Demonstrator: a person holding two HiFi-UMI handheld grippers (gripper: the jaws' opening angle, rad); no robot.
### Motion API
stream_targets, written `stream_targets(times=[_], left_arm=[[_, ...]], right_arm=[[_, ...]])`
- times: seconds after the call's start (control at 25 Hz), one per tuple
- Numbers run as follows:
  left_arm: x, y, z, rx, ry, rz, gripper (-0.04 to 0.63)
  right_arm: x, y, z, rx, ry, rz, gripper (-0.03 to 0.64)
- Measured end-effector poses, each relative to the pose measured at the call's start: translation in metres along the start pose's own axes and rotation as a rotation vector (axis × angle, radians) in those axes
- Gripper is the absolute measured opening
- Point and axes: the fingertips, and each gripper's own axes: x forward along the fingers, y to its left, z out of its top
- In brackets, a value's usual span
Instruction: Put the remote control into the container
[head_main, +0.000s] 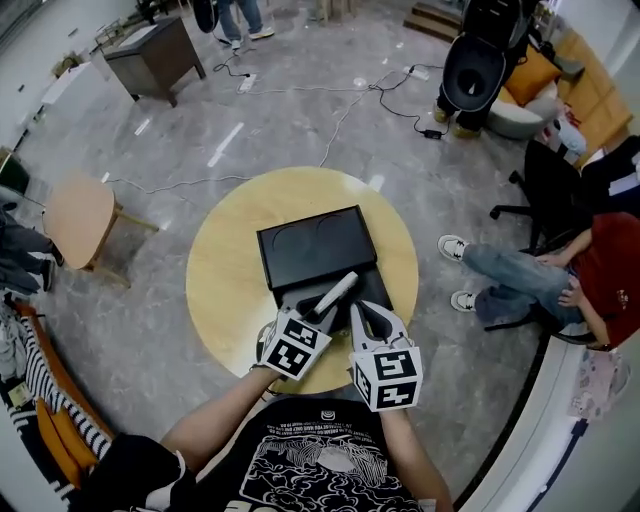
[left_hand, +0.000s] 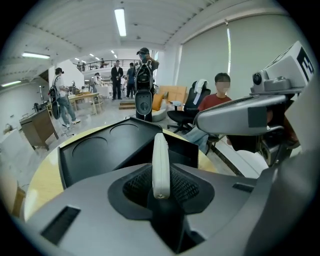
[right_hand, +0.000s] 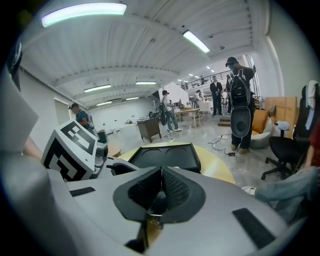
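A slim white remote control is pinched edge-on between the pads of my left gripper, which is shut on it. It points out over the black container on the round yellow table. In the left gripper view the remote stands upright in front of the left gripper, above the container's open near compartment; behind that lies the flat part with two round recesses. My right gripper hovers beside it, shut and empty; its pads meet at the right gripper.
A seated person and an office chair are close to the table's right side. A small wooden side table stands to the left. Cables run over the floor beyond, near a dark cabinet.
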Motion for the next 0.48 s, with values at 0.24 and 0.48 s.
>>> stream_targets(times=[0.24, 0.48], left_arm=[[0.018, -0.006, -0.008, 0.068, 0.056, -0.049, 0.104], [0.040, -0.017, -0.015, 0.130, 0.106, -0.069, 0.104]], right_arm=[[-0.005, -0.012, -0.005, 0.038, 0.010, -0.068, 0.023], [-0.007, -0.028, -0.011, 0.058, 0.005, -0.101, 0.023]])
